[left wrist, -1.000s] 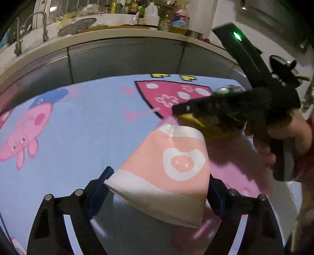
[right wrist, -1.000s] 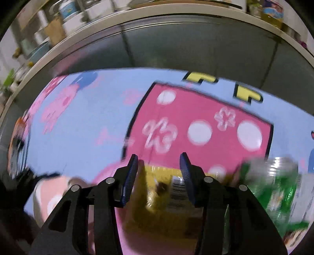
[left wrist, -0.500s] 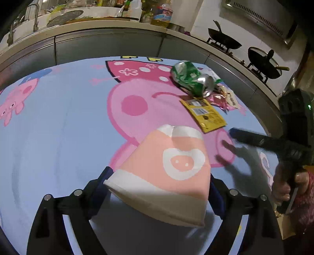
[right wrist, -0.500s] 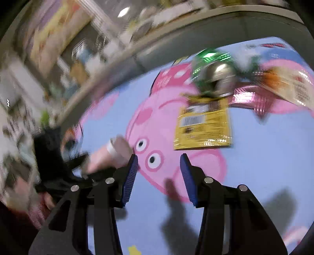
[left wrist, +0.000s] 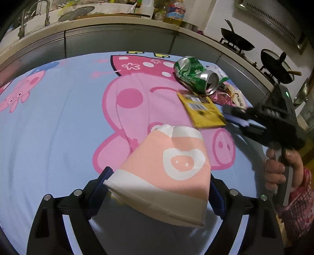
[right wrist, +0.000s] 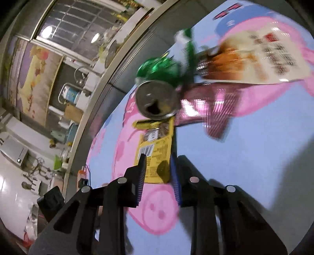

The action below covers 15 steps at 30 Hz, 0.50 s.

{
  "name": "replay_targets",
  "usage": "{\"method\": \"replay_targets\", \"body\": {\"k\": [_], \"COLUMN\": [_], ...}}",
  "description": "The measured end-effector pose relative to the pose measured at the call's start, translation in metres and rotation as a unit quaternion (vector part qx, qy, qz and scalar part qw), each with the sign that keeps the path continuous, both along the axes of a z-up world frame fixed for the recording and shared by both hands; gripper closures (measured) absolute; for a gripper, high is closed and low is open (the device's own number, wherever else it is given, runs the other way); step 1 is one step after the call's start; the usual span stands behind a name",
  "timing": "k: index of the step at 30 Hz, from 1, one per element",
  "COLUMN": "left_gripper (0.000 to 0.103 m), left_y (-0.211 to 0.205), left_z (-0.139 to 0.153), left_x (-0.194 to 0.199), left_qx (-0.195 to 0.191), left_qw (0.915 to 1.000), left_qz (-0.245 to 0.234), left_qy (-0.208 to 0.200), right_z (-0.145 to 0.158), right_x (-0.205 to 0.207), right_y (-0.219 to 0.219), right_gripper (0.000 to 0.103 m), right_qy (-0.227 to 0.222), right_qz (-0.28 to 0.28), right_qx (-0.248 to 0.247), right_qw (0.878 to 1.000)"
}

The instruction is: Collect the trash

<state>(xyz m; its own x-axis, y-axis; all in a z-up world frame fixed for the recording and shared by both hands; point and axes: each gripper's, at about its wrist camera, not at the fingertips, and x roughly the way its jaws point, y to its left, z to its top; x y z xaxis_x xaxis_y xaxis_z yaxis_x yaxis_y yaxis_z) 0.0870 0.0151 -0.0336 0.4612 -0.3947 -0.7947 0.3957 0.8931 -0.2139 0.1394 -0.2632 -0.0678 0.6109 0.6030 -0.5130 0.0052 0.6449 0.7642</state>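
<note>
My left gripper (left wrist: 160, 176) is shut on a pink paper cup (left wrist: 166, 168) with a pig-snout print, held tilted above the cloth. A yellow packet (left wrist: 202, 109) lies flat on the cloth, right of the cup. My right gripper (right wrist: 158, 158) points at the packet's near end (right wrist: 155, 145), its jaws closing, with that end between the fingertips; I see no pad pressing on it. In the left wrist view the right gripper (left wrist: 229, 113) sits at the packet's right edge. A crushed green can (left wrist: 196, 76) lies on its side behind the packet.
A pink foil wrapper (right wrist: 206, 106) and a white-and-brown snack bag (right wrist: 255, 58) lie beside the can (right wrist: 157, 98). A blue cartoon-pig cloth (left wrist: 58, 117) covers the table. Behind runs a kitchen counter with a sink tap (left wrist: 45, 11) and woks (left wrist: 237, 41). A hand (left wrist: 280, 168) holds the right gripper.
The right gripper pulled back from over the packet, rolled, came in at its edge, and its jaws narrowed. The left gripper shifted sideways with the cup still in it.
</note>
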Motion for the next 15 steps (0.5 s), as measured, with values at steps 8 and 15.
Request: {"method": "replay_targets", "body": {"k": [8, 15], "left_gripper": [0.015, 0.015], "left_y": [-0.008, -0.005], "left_z": [0.000, 0.011], "left_x": [0.005, 0.001], "left_qx": [0.009, 0.009], "left_qw": [0.9999, 0.9998], "left_qz": [0.009, 0.013], "left_qy": [-0.003, -0.011], "right_z": [-0.007, 0.001], "right_x": [0.006, -0.028], "right_y": [0.025, 0.012], "right_gripper": [0.103, 0.103], "right_qy": [-0.009, -0.022], "right_qz": [0.034, 0.043], "right_qx": [-0.027, 0.010], "right_qw": [0.999, 0.999]}}
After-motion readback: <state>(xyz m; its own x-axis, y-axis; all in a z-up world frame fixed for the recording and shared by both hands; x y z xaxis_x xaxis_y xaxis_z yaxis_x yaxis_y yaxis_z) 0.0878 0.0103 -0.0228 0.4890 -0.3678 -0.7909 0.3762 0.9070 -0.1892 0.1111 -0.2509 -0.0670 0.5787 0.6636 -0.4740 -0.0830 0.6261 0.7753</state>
